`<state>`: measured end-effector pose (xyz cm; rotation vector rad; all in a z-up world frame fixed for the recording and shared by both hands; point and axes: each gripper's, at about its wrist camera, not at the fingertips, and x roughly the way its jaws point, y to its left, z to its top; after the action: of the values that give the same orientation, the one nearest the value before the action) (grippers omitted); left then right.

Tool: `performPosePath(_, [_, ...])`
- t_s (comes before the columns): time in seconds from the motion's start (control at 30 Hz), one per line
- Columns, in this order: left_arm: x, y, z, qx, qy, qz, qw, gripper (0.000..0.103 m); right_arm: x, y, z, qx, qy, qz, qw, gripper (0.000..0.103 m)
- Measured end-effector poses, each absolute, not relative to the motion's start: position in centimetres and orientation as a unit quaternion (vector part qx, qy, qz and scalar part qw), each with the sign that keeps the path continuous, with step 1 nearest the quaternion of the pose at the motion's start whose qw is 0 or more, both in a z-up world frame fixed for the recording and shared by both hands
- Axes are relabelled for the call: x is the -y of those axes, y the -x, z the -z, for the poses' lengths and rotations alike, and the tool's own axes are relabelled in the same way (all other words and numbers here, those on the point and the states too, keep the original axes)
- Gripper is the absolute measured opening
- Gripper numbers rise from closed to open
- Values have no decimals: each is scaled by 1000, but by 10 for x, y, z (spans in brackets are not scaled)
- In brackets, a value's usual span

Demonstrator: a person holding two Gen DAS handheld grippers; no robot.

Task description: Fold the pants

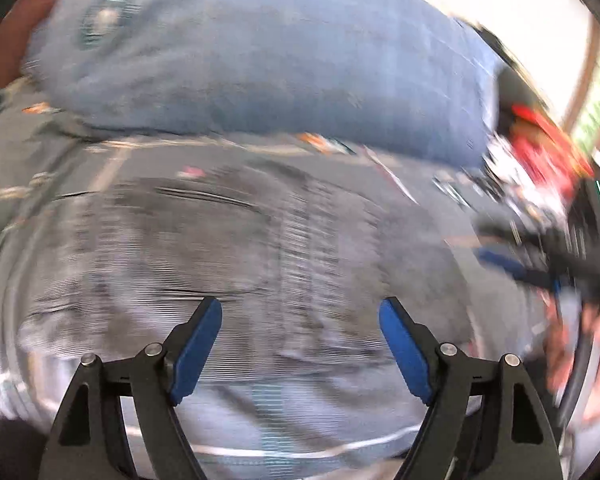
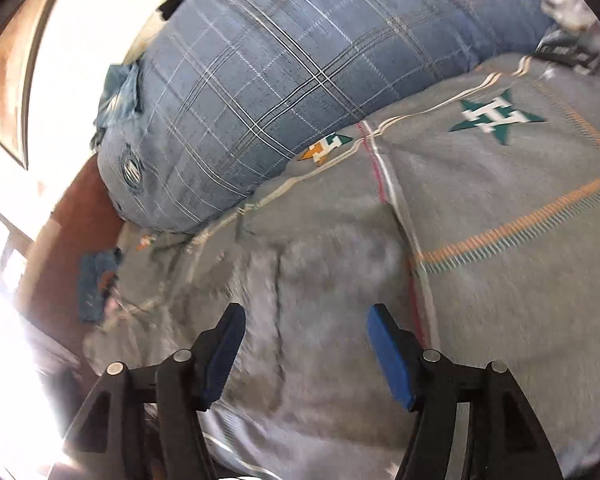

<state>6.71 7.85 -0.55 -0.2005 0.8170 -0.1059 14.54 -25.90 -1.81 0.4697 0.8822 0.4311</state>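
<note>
The grey pants [image 2: 320, 280] lie spread on a grey blanket, a long seam running down their middle. My right gripper [image 2: 306, 312] hovers just above them, open, with only cloth showing between its blue pads. The left wrist view is badly smeared. In it the same grey pants [image 1: 240, 248] fill the middle, and my left gripper [image 1: 300, 308] stands wide open over them with nothing held. The other gripper [image 1: 556, 256] shows as a dark blur at the right edge, with a hand [image 1: 596, 360] behind it.
A big blue plaid pillow [image 2: 300, 80] lies along the far side of the grey blanket [image 2: 520, 200], which bears green and orange star logos. A small blue cloth [image 2: 96, 284] lies at the left by a red-brown surface. Something red [image 1: 548, 148] sits at the far right.
</note>
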Motion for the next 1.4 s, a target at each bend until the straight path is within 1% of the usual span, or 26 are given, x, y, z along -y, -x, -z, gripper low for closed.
performPosePath(0.17, [-139, -58, 12, -395, 136, -37, 908, 81, 240, -101, 34, -365, -170, -203, 892, 67])
performPosePath(0.3, [-178, -49, 17, -390, 193, -77, 897, 81, 227, -100, 32, -358, -160, -248, 886, 67])
performPosePath(0.4, [-196, -48, 27, -395, 235, -95, 883, 81, 227, -99, 39, -369, -160, -256, 879, 67])
performPosePath(0.6, [-200, -51, 36, -420, 216, -138, 871, 81, 237, -100, 41, -368, -177, -247, 879, 67])
performPosePath(0.83, [-205, -47, 39, -421, 219, -137, 870, 81, 237, -104, 42, -378, -178, -233, 878, 67])
performPosePath(1.0, [-216, -44, 41, -418, 236, -124, 869, 81, 219, -110, 25, -388, -189, -260, 864, 67])
performPosePath(1.13, [-237, -38, 46, -408, 285, -117, 859, 81, 181, -135, 4, -418, -205, -307, 830, 67])
performPosePath(1.23, [-254, -33, 54, -402, 337, -110, 844, 81, 131, -170, -6, -470, -197, -346, 788, 67])
performPosePath(1.33, [-267, -35, 61, -403, 368, -105, 832, 81, 86, -196, 2, -517, -180, -379, 746, 67])
performPosePath(1.4, [-273, -36, 66, -404, 386, -105, 823, 81, 62, -217, 10, -544, -173, -354, 741, 67])
